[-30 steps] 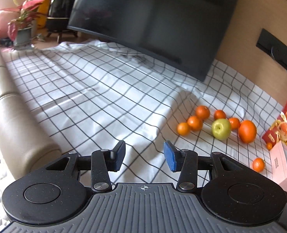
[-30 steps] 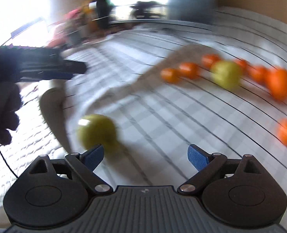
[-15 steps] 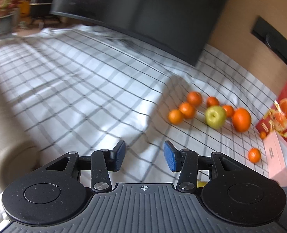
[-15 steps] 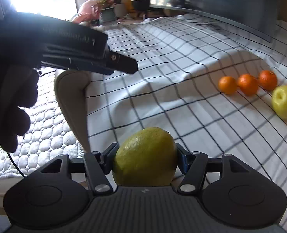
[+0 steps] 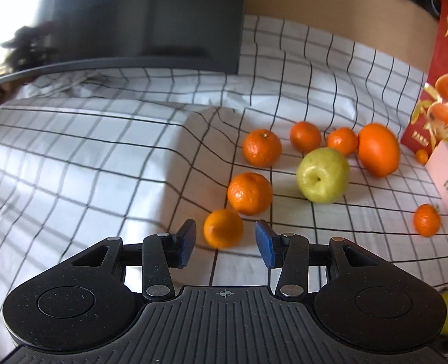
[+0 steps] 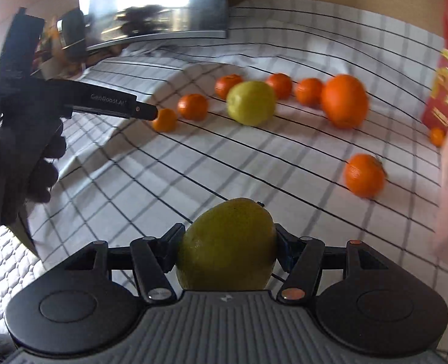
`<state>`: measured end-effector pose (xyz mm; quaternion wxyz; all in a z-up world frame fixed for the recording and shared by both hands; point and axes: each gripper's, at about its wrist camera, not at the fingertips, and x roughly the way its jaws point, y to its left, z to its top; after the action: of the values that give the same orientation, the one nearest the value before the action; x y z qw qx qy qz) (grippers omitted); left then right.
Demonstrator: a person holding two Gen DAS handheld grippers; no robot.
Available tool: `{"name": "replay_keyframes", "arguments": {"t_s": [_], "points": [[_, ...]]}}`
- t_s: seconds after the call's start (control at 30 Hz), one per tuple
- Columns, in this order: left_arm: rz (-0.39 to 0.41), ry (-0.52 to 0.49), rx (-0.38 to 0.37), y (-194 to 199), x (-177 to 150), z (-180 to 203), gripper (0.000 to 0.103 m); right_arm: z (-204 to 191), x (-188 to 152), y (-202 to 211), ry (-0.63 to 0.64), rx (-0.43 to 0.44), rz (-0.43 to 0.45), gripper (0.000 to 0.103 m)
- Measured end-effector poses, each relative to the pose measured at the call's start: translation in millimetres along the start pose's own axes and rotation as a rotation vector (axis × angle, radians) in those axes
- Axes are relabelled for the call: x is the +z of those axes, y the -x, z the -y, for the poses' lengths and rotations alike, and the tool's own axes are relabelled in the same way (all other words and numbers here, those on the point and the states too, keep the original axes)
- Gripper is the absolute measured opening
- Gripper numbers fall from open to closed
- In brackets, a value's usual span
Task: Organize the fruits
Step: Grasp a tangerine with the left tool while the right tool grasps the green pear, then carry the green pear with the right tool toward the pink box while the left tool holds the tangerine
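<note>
Right claw (image 6: 228,247) grips lemon (image 6: 227,245); left claw (image 5: 225,244) spread, small orange (image 5: 223,228) ahead.

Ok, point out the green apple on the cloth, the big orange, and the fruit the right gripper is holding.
green apple (image 5: 322,174), left wrist view, middle of its skin.
big orange (image 5: 378,149), left wrist view, its front face.
held green fruit (image 6: 227,245), right wrist view, centre, between the fingers.

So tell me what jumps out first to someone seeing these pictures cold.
The yellow-green fruit clamped in the right gripper fills the foreground of the right wrist view. Beyond it, a cluster of oranges around a green apple lies on the checked cloth, with the big orange at its right end. The left gripper is open with the nearest small orange between its fingers.
</note>
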<state>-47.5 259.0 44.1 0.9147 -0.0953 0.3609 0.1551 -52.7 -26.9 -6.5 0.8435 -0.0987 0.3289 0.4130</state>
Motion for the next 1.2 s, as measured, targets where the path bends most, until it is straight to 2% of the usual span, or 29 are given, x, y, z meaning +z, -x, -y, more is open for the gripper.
{"name": "replay_keyframes", "arguments": {"t_s": [0.2,0.23,0.27,0.3,0.53,0.7,0.87,1.07,1.2], "points": [[-0.034,-0.039,0.003,-24.2,1.3,6.3,0.048,25.5,-7.9,10.9,-0.110,-0.091,0.014,0.062],[-0.036,-0.041,0.003,-26.0,1.4,7.1,0.047,29.0,-9.7,12.5,-0.127,-0.103,0.013,0.062],[-0.036,-0.044,0.002,-27.5,1.7,7.5,0.040,32.1,-12.4,14.6,-0.142,-0.112,0.012,0.062],[-0.033,-0.047,0.002,-27.6,1.6,7.9,0.037,35.2,-14.7,15.7,-0.155,-0.122,0.010,0.062],[-0.016,0.011,-0.064,-12.4,-4.7,12.5,0.037,45.4,-24.9,18.4,-0.181,-0.162,-0.018,0.062],[0.013,0.038,-0.165,12.3,-13.9,35.8,0.037,48.5,-27.1,21.0,-0.170,-0.158,-0.017,0.062],[-0.038,0.013,-0.306,21.4,-25.0,71.2,0.037,47.8,-28.5,21.0,-0.161,-0.163,-0.009,0.062],[-0.120,-0.095,-0.441,23.6,-35.3,101.7,0.037,49.9,-28.4,16.0,-0.205,-0.203,0.002,0.066],[-0.168,-0.177,-0.500,19.5,-37.6,111.0,0.037,44.3,-32.6,14.1,-0.225,-0.243,0.028,0.068]]}}
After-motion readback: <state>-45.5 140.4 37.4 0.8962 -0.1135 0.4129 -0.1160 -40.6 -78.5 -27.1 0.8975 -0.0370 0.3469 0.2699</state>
